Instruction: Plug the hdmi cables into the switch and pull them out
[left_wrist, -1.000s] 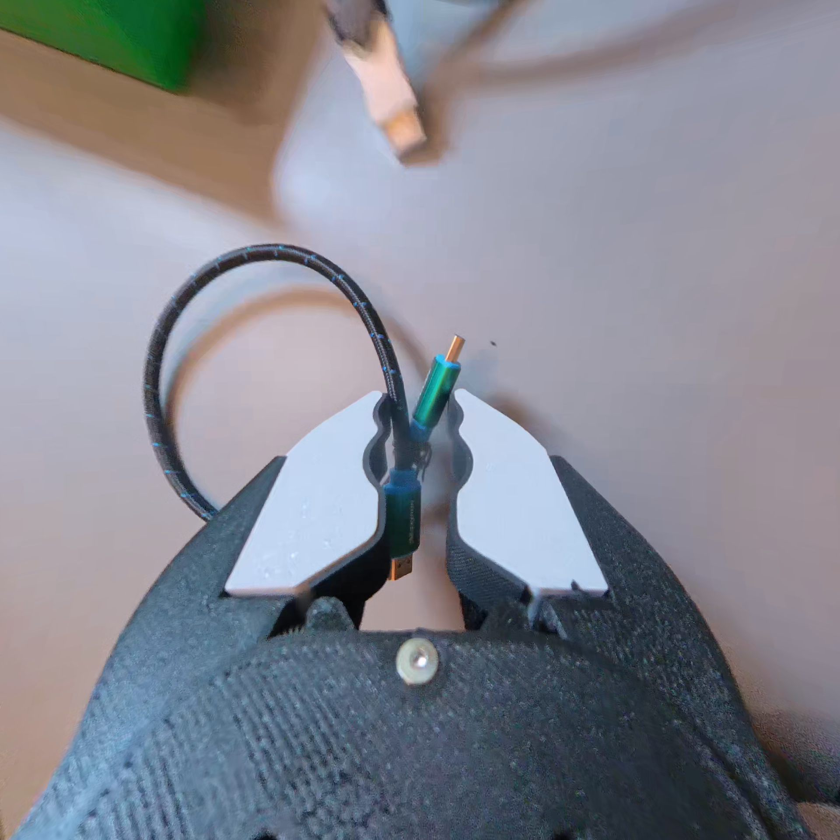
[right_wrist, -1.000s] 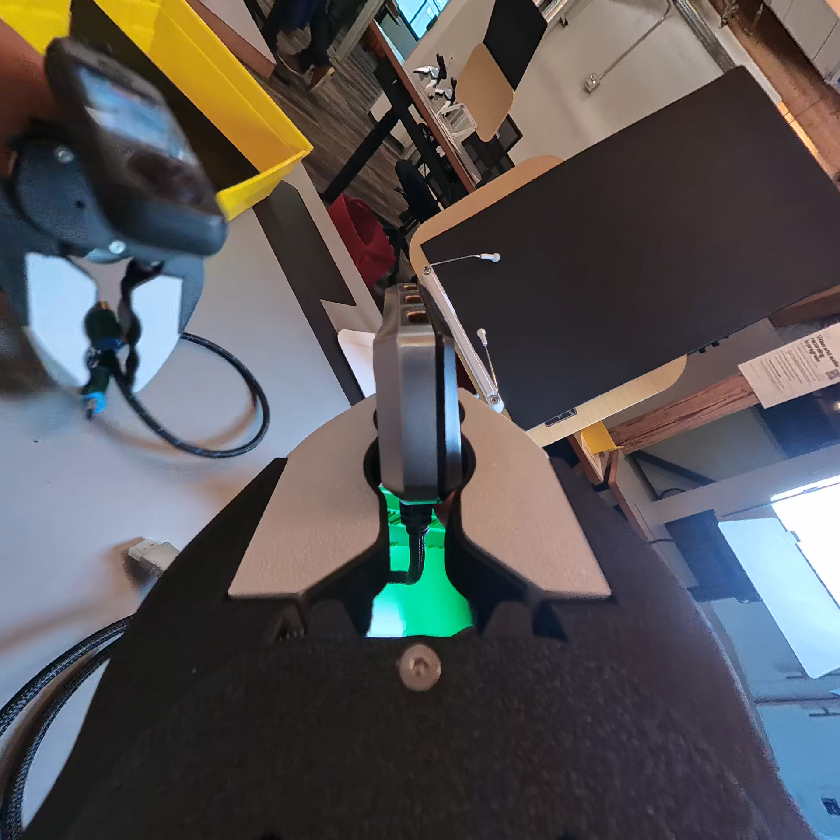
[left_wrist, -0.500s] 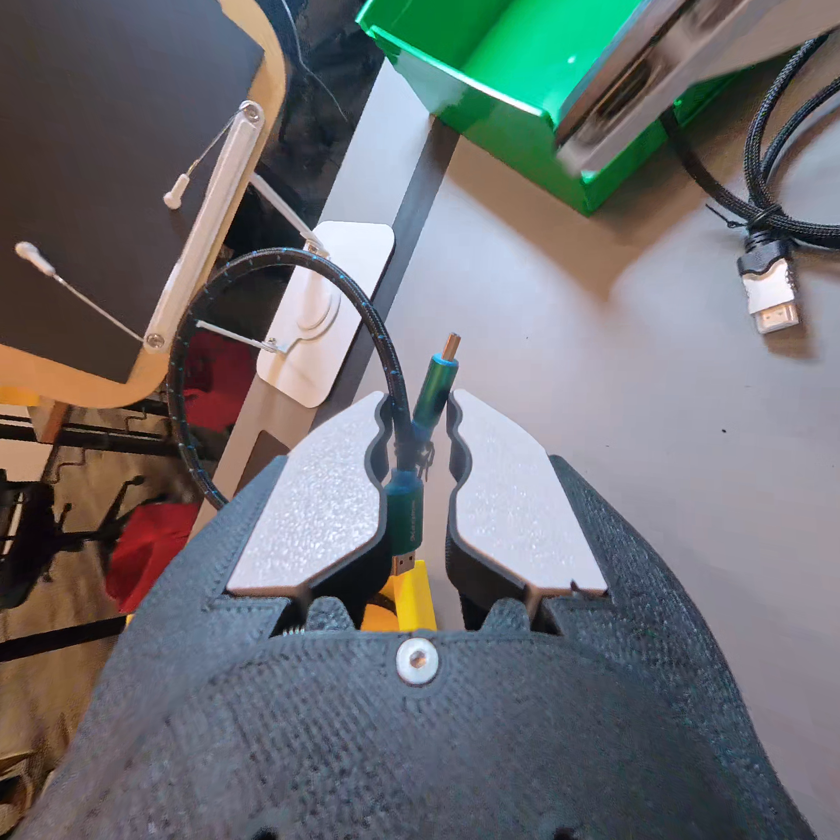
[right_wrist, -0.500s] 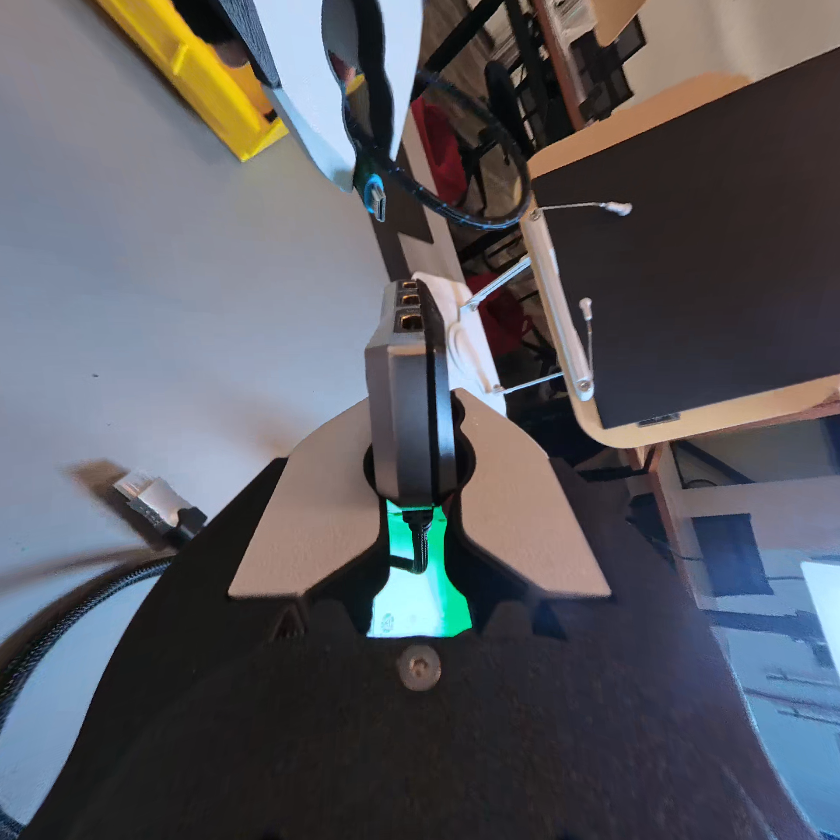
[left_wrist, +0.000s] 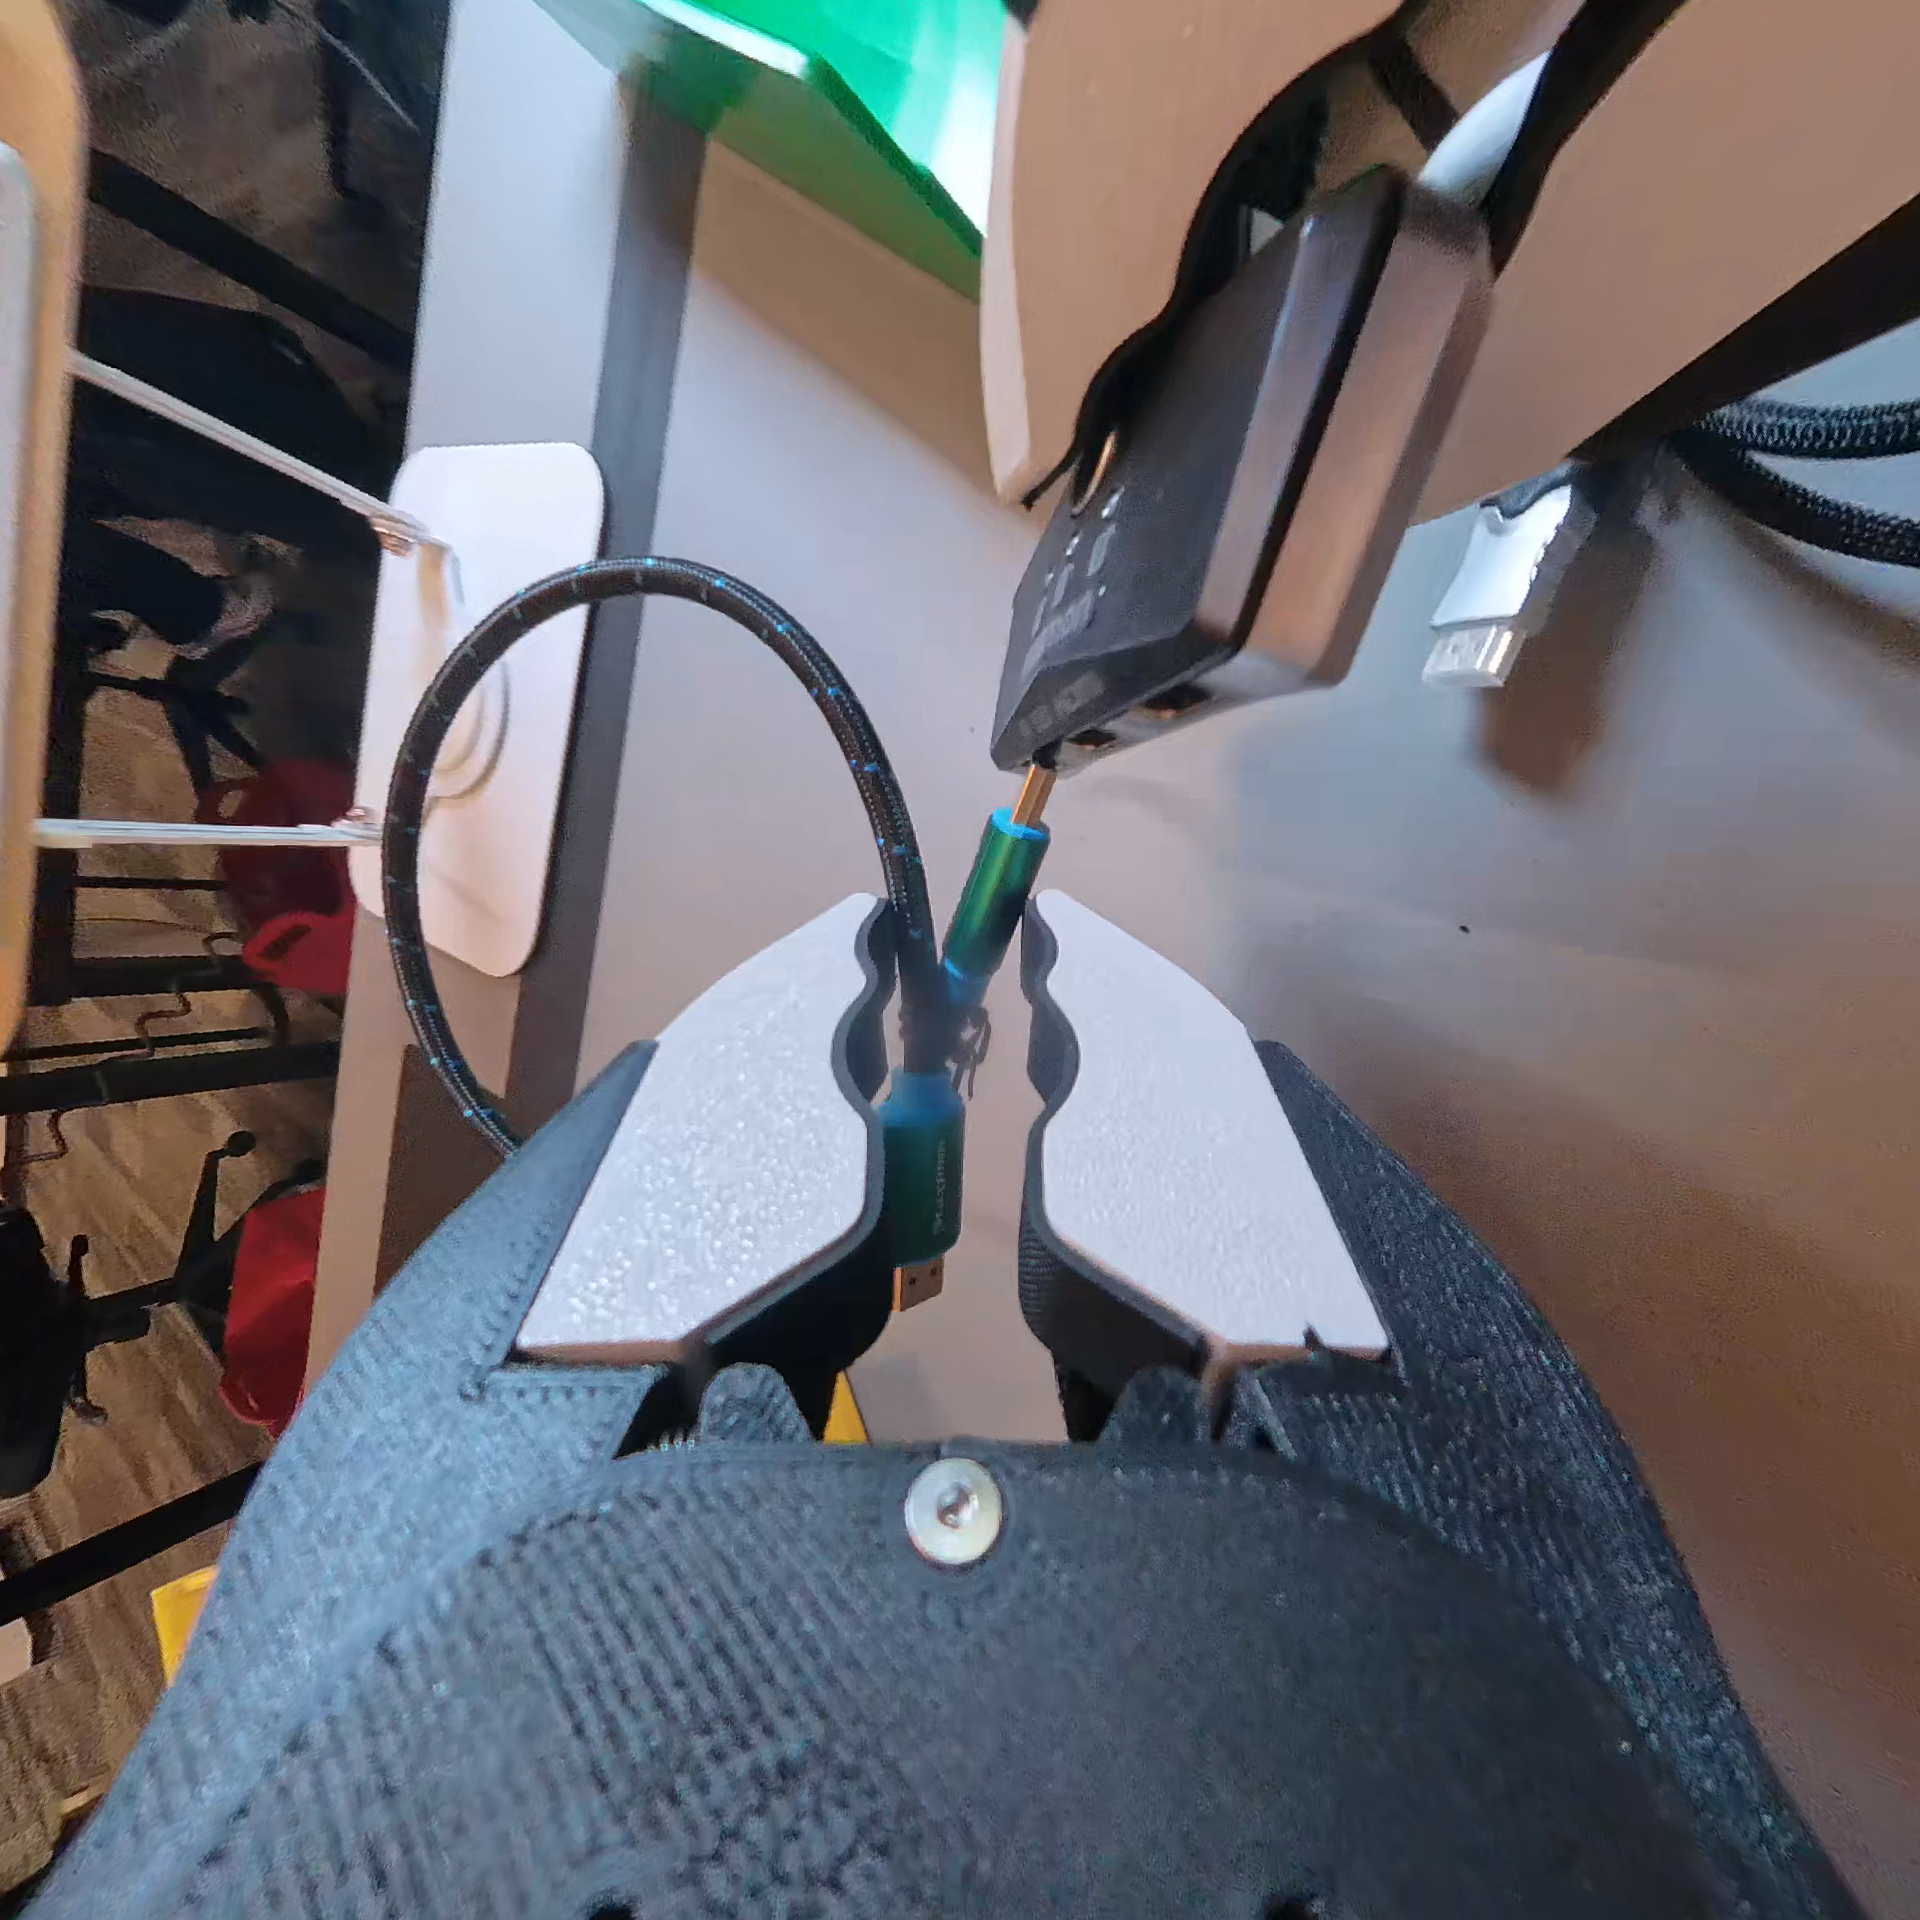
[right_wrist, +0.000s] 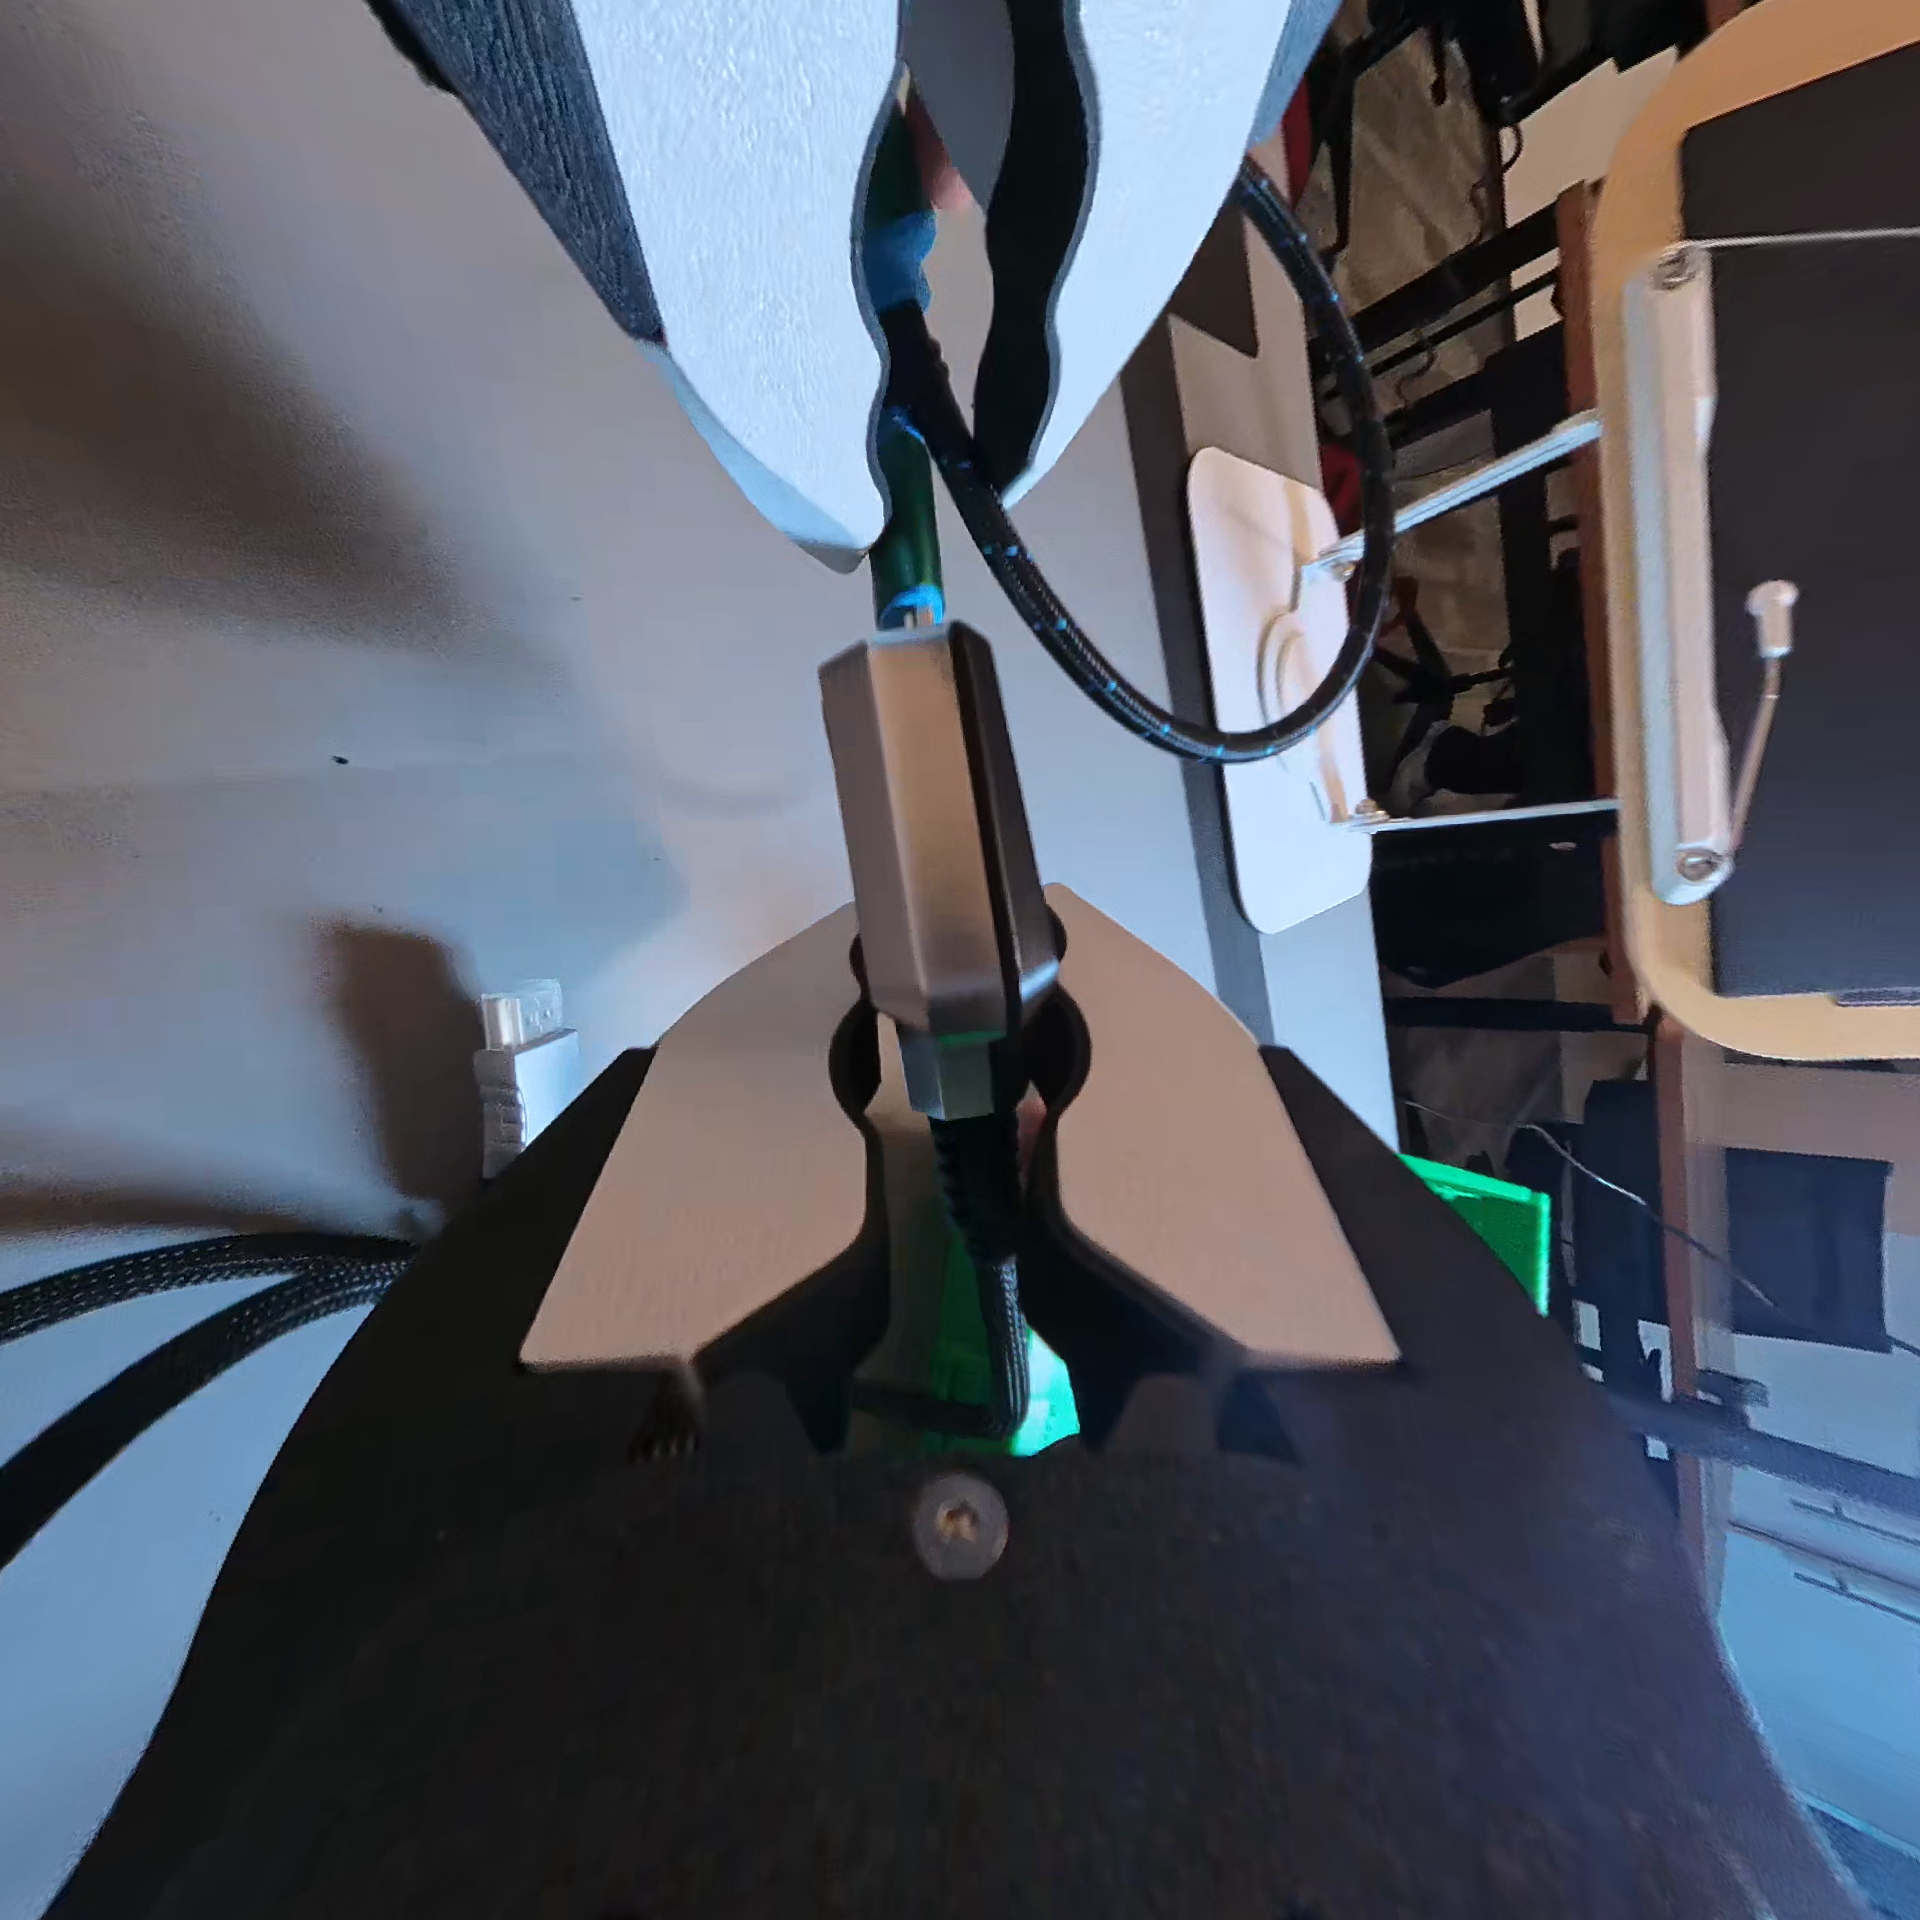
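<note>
— Start at the left gripper (left_wrist: 951, 940): its fingers (left_wrist: 727, 1132) are pinched on the short braided hdmi cable (left_wrist: 623, 582) where it doubles back. One green plug (left_wrist: 995, 902) sticks out past the tips, the other green plug (left_wrist: 920, 1174) sits back between the pads.

— And the right gripper (right_wrist: 951, 951)?

— Closed on the switch (right_wrist: 930, 831), gripping it near its tail cable and holding it up off the bench (left_wrist: 1455, 1039). In the left wrist view the gold tip of the forward plug is right at the mouth of an end port on the switch (left_wrist: 1216, 499); I can't tell whether it has entered yet.

— What worries you?

— The plug leans against the port's line. Pushed like that, I'd say it jams on the lip or skids off the corner. The grip is on the cable as much as the plug shell, so the plug could pivot or slide back. And the switch is held only at one end, so a push may lever it round.

— Room to move?

— Fair. The bench edge (left_wrist: 613, 623) is just left of the loop, with floor and chairs beyond. To the right lie a silver plug (left_wrist: 1496, 592) and its black cable (left_wrist: 1818, 436); the green bin (left_wrist: 831, 114) sits behind. All stand apart from the line between the two grippers.
</note>
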